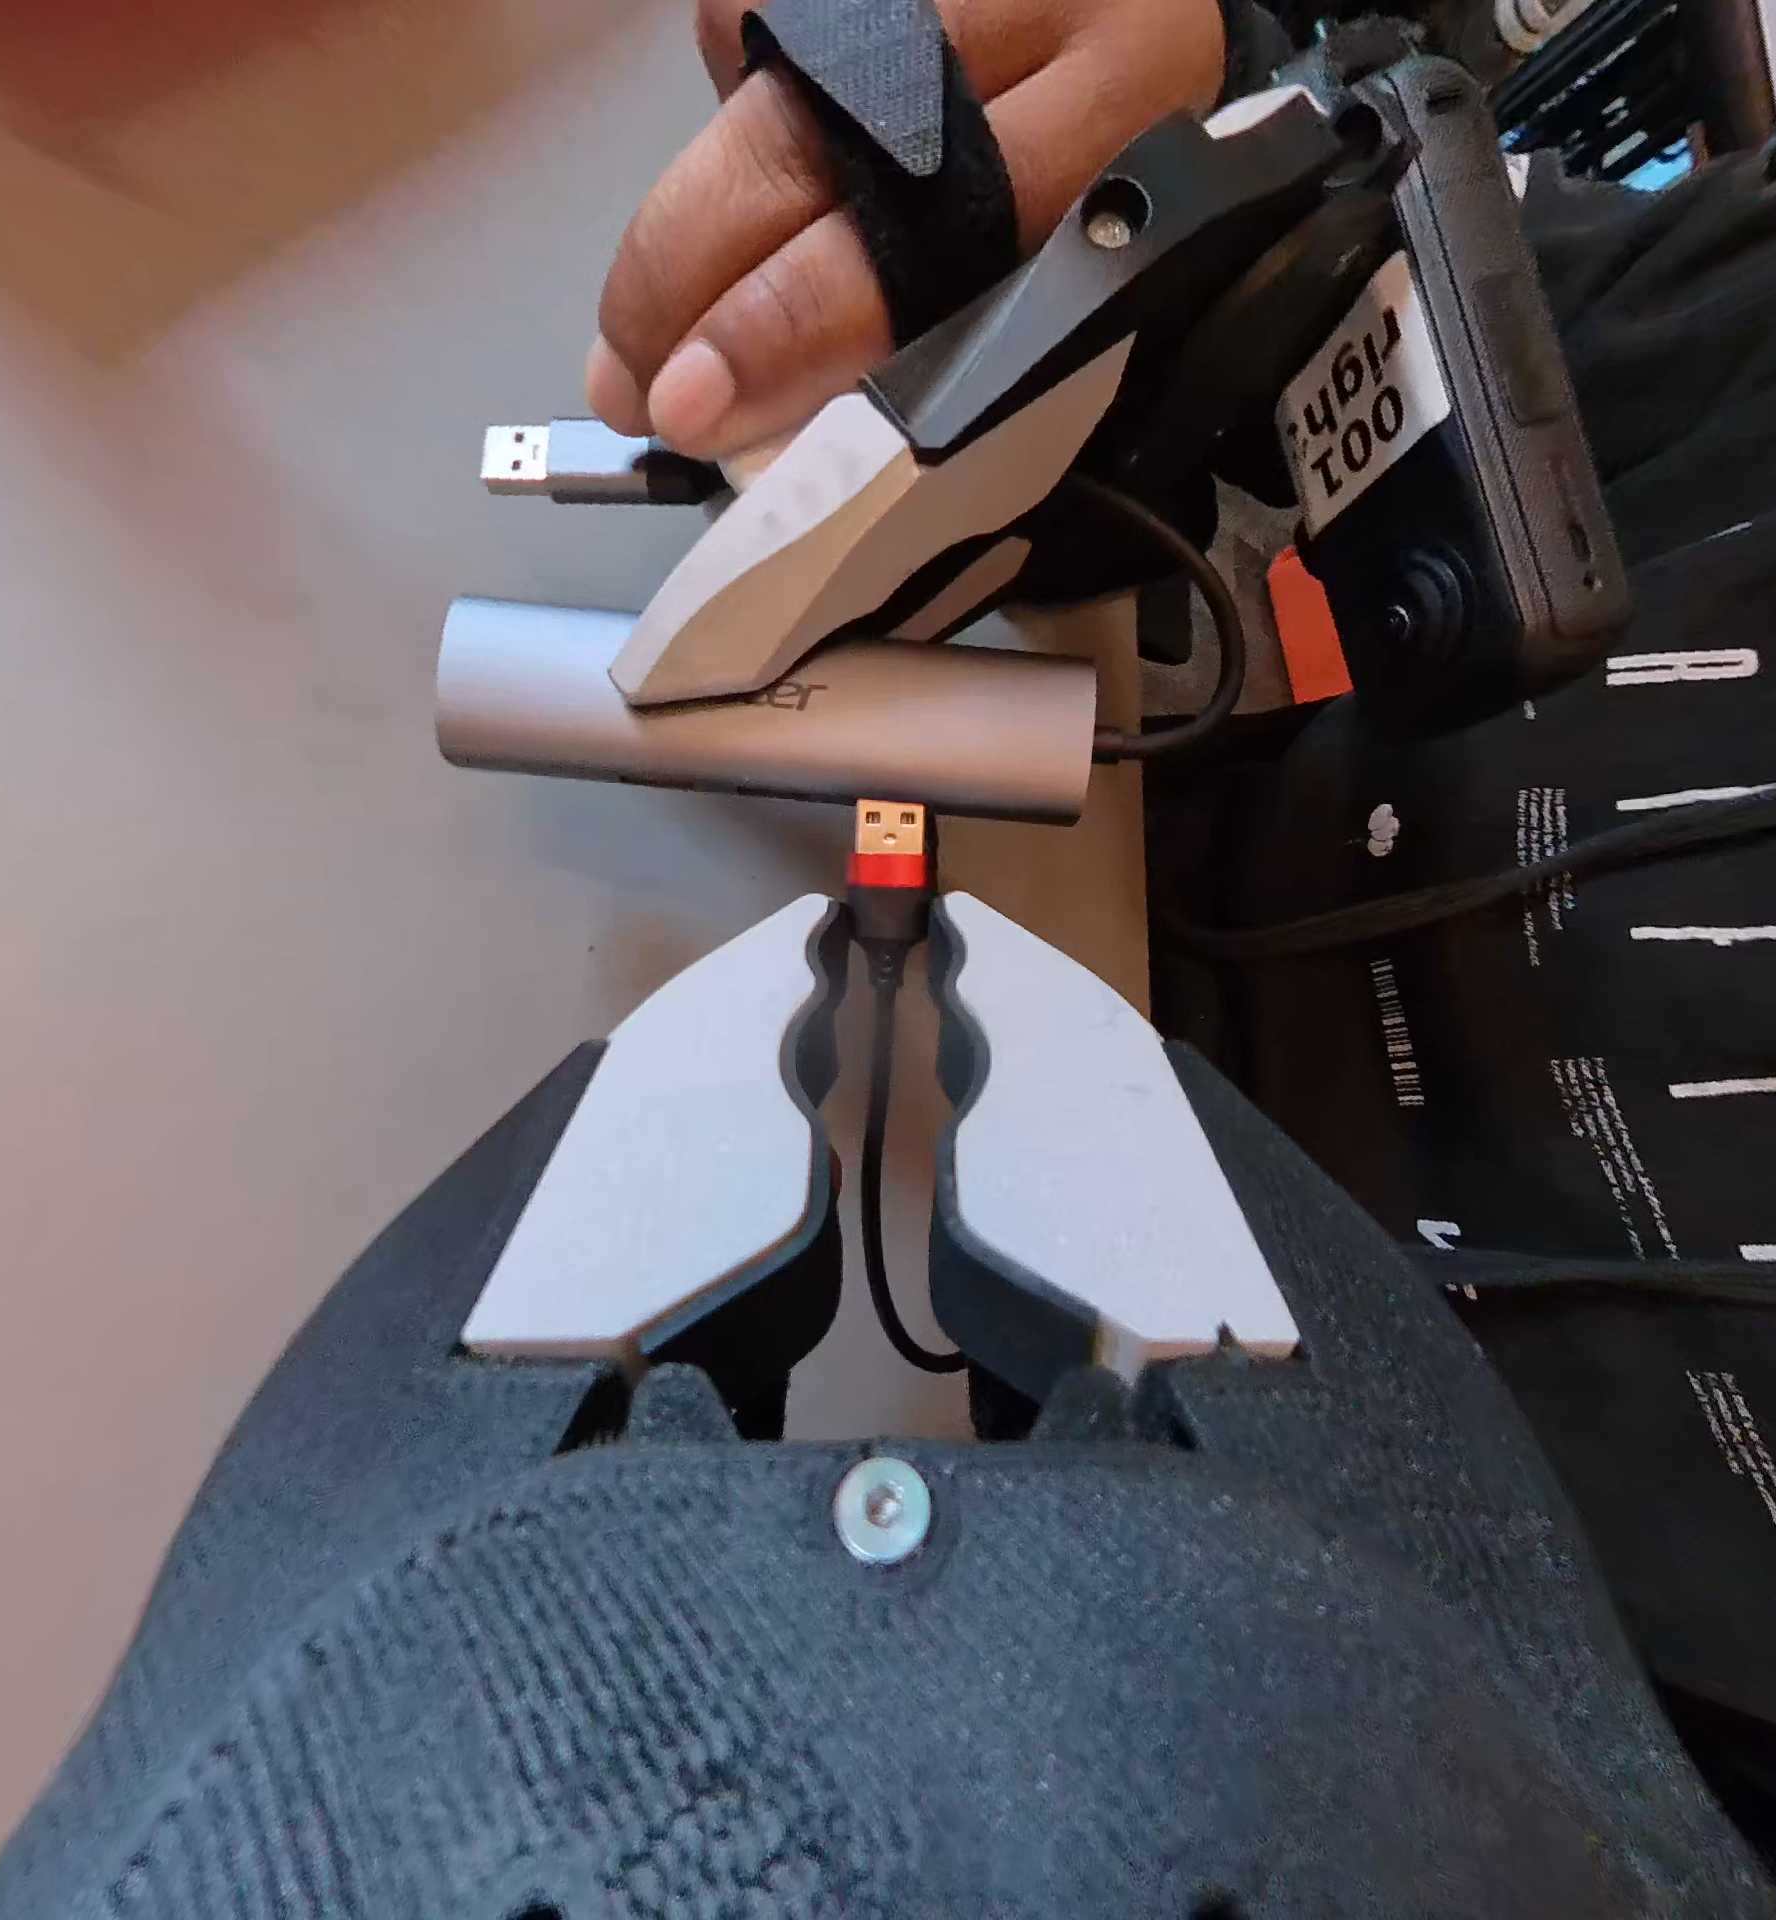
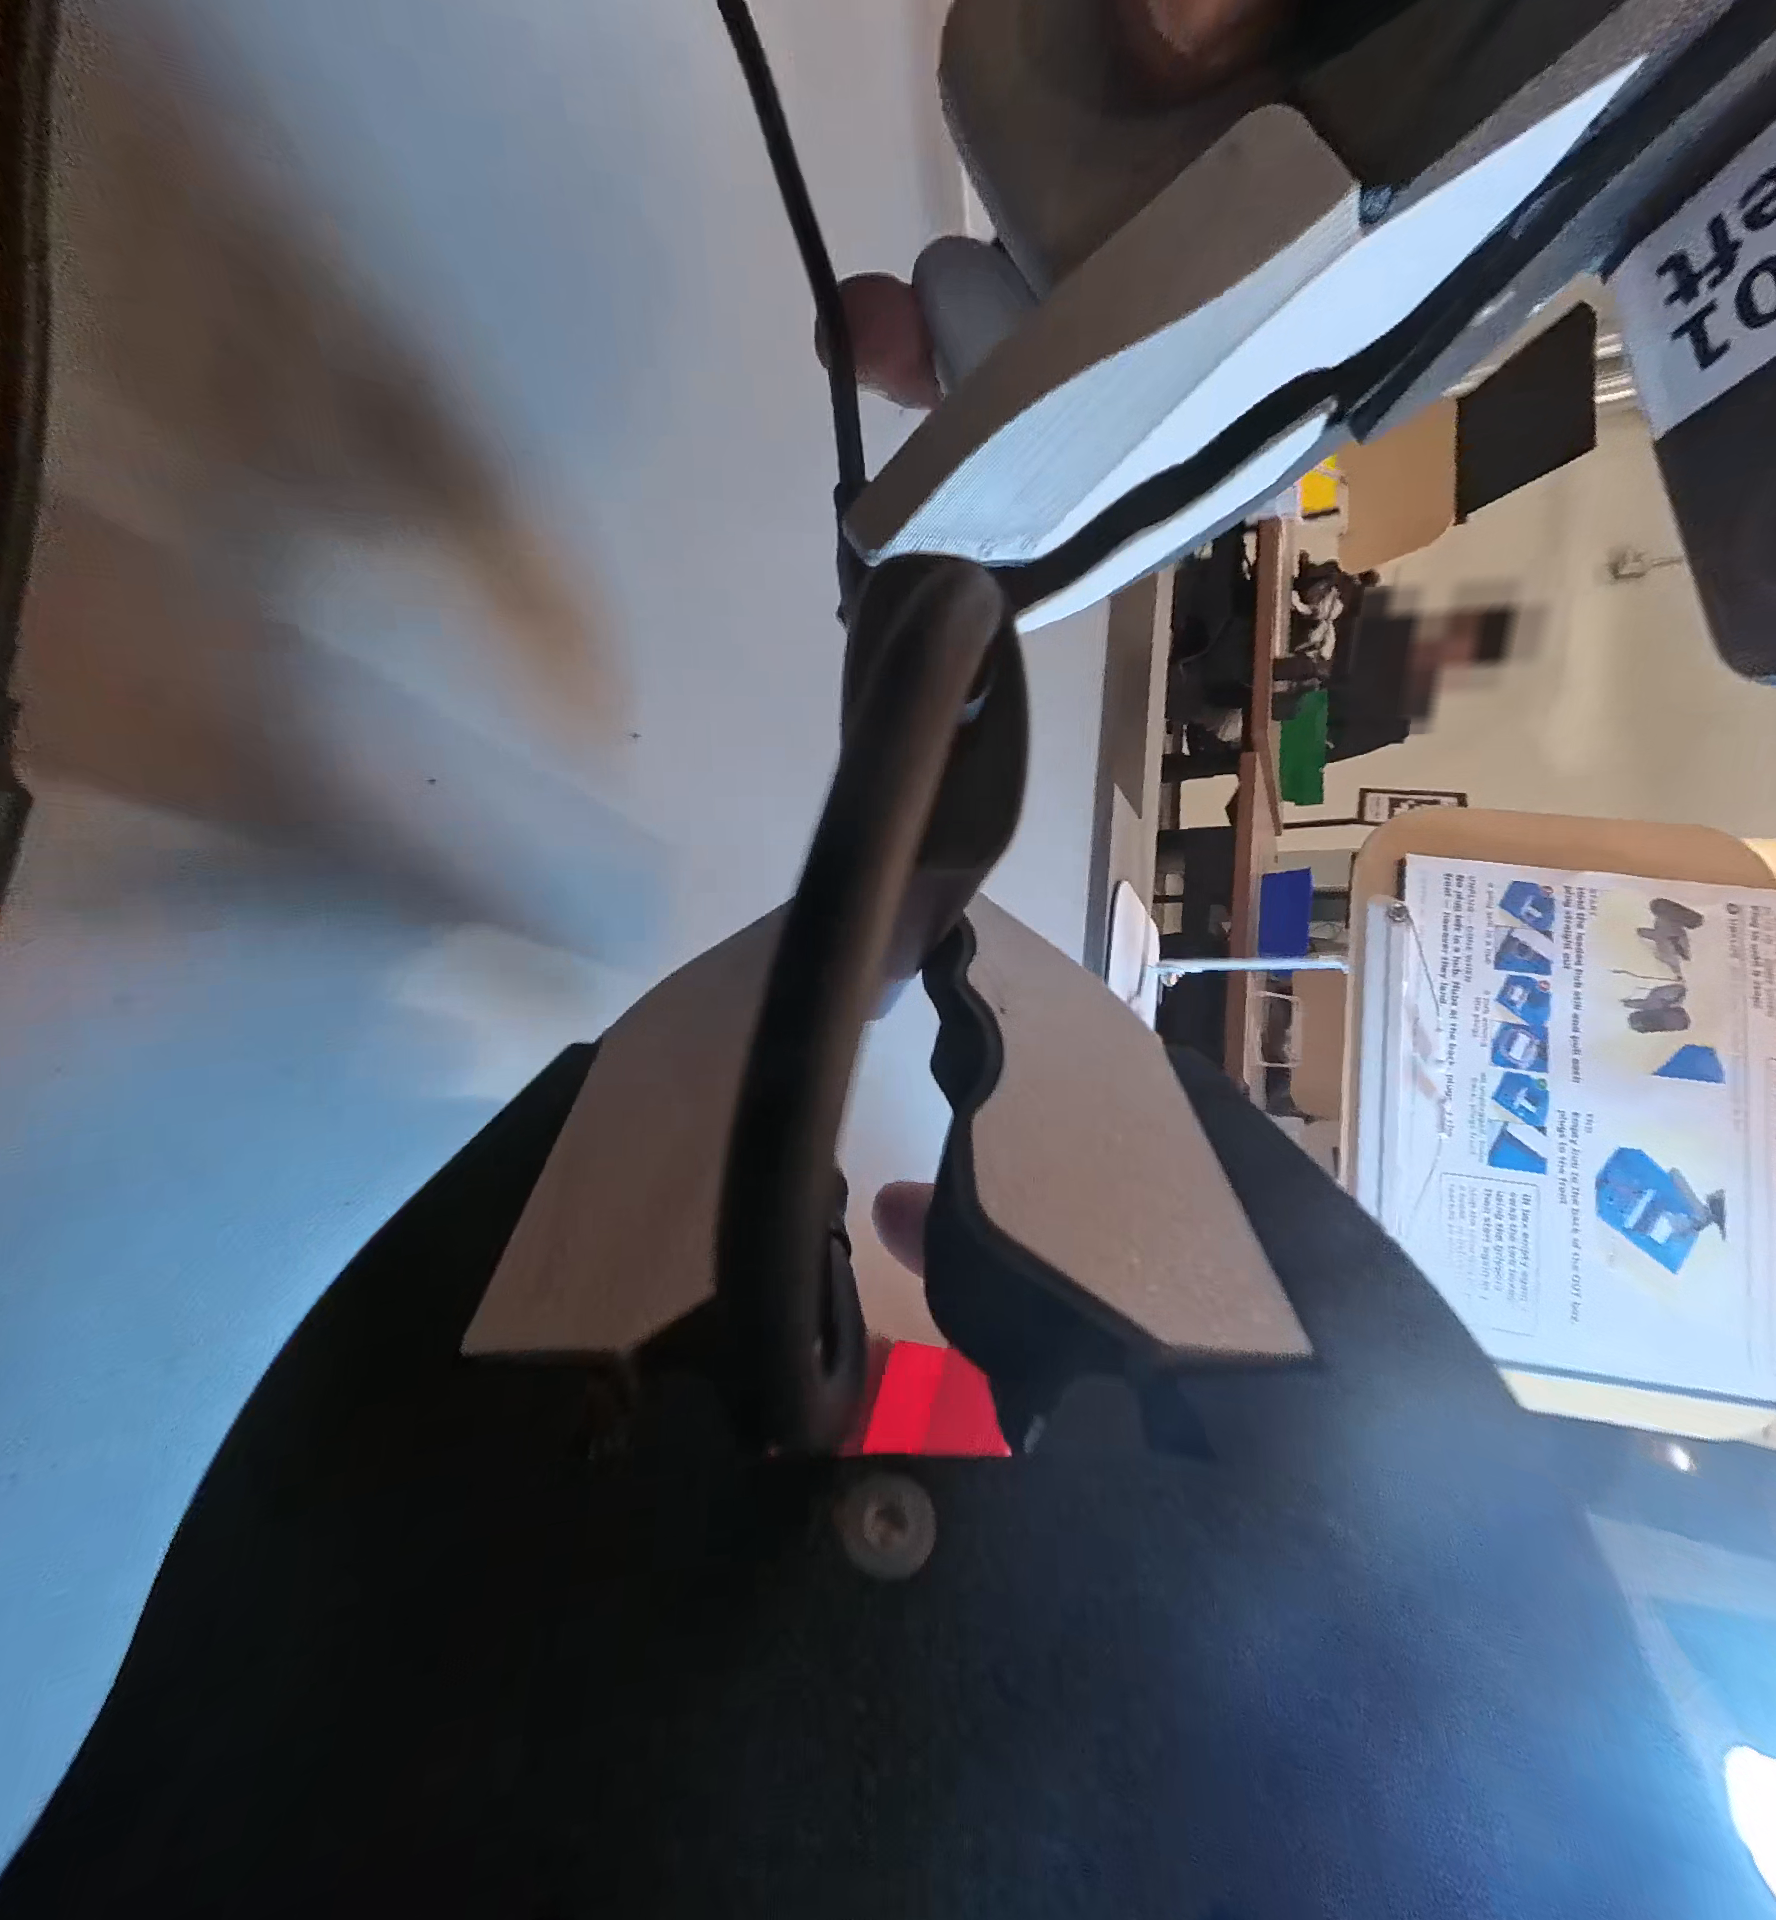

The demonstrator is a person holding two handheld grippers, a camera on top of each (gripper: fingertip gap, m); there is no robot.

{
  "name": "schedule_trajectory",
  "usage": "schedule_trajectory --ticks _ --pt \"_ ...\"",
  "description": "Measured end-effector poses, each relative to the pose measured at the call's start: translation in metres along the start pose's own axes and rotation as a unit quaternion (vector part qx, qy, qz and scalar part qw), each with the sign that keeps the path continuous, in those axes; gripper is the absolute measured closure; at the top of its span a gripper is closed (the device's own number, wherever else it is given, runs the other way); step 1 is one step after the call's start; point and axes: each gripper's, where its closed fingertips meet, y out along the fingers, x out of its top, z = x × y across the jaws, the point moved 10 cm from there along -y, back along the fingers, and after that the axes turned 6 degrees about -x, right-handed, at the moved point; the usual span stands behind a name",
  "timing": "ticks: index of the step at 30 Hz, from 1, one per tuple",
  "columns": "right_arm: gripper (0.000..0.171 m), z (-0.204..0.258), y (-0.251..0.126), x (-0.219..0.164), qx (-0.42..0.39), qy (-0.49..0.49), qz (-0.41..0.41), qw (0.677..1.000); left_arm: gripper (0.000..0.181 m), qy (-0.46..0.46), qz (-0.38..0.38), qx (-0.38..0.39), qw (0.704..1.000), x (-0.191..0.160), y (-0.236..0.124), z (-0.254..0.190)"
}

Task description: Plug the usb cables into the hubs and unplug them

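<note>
the red-collared usb plug (image 1: 890,847) is pinched at its black boot by the closed left gripper (image 1: 886,920), its tip just below the grey hub (image 1: 759,727), seemingly not seated; insertion is judged unfinished. the hub is clamped by the closed right gripper (image 2: 915,956).

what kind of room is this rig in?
Probably a lab or workshop used for data collection. The right wrist view shows cluttered shelving, an illustrated instruction sheet on a stand, and a pale table; the left claw holds a USB plug.
</note>
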Motion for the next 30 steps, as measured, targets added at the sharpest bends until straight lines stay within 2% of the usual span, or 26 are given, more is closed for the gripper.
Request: schedule_trajectory --ticks 11,21,30 --pt "0.153 0.01 0.002 0.004 0.01 -0.004 -0.034 0.999 0.167 -0.041 0.008 -0.036 0.998 -0.007 0.01 0.002" --pt "0.153 0.016 0.01 -0.002 0.016 -0.009 0.023 1.0 0.166 -0.086 -0.012 -0.019 0.996 -0.01 0.01 0.019" --pt "0.153 0.019 0.004 0.007 0.016 -0.014 -0.047 0.999 0.166 -0.063 -0.007 -0.05 0.997 -0.01 0.017 0.014"
